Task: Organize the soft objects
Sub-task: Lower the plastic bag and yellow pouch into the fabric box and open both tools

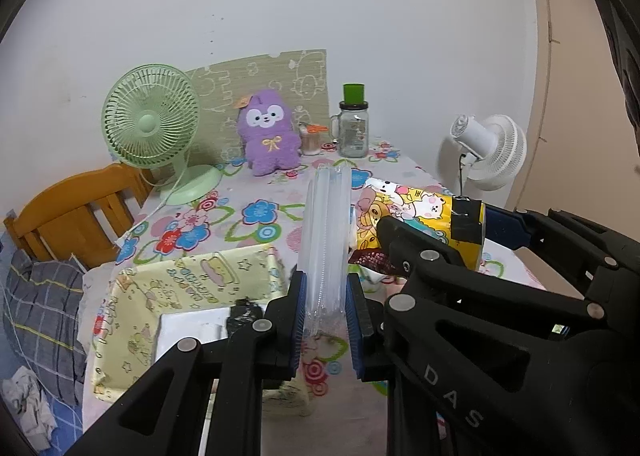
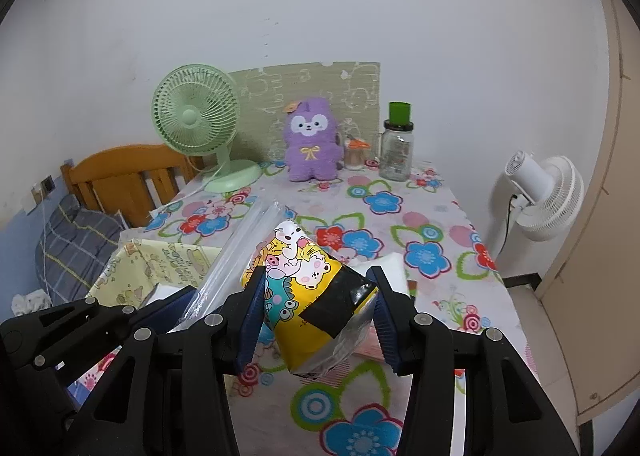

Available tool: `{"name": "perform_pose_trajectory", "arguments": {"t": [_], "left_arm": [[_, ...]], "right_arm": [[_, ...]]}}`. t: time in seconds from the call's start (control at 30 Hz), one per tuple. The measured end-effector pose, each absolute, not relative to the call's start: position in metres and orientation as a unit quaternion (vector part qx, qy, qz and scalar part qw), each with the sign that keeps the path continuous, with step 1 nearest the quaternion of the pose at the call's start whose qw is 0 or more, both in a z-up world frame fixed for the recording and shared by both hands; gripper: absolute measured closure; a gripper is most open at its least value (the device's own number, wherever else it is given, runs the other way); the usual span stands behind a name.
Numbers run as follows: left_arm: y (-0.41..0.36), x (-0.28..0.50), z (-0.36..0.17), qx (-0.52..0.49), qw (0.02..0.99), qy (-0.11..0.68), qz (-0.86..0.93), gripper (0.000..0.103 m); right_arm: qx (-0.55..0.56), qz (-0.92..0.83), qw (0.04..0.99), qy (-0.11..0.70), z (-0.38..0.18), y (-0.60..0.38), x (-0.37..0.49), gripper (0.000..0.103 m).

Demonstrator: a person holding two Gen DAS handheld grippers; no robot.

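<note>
Jaws on my left gripper (image 1: 326,320) are pinched tight on a clear plastic sleeve of straws (image 1: 326,232), which sticks up and away from the pads. Right gripper (image 2: 318,316) jaws sit part way apart, clamped on a yellow cartoon-print tissue pack (image 2: 310,292) w/ black tape across its near end. Both items are held up off the table, side by side; from the left wrist cam I see the tissue pack (image 1: 420,216) just right of the straws, and from the right cam the straw sleeve (image 2: 236,256) just left of the pack.

Below and left of the straws sits a pale yellow printed box (image 1: 184,296) w/ a white tray inside, at the near left edge of the floral tablecloth (image 2: 400,216). A white block (image 2: 390,268) lies on the cloth behind the pack.

Farther back, by the wall: green desk fan (image 2: 196,120) on the left, purple plush toy (image 2: 312,140) in the middle, glass jar w/ green cap (image 2: 397,148) to its right. A wooden chair (image 1: 76,212) stands left of the table, a white floor fan (image 2: 544,196) off to the right.
</note>
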State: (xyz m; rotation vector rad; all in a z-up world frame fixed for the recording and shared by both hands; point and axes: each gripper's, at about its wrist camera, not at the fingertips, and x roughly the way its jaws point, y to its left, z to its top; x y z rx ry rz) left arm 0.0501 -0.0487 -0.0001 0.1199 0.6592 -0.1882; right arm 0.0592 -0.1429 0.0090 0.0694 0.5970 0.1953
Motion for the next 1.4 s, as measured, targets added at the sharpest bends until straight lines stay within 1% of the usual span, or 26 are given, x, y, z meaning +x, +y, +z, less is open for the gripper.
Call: {"name": "perform_pose_trajectory", "arguments": {"t": [0.77,1.4], "left_arm": [[0.024,0.071,-0.008,0.026,0.939,0.335,-0.071,0.085],[0.071,0.087,-0.039,0.017,0.926,0.376,-0.038,0.085]], "right_arm": [[0.001,0.134,0.942,0.308,0.011,-0.067,0.083,0.051],[-0.005,0.167,0.925,0.340,-0.014,-0.019,0.107,0.051]]}}
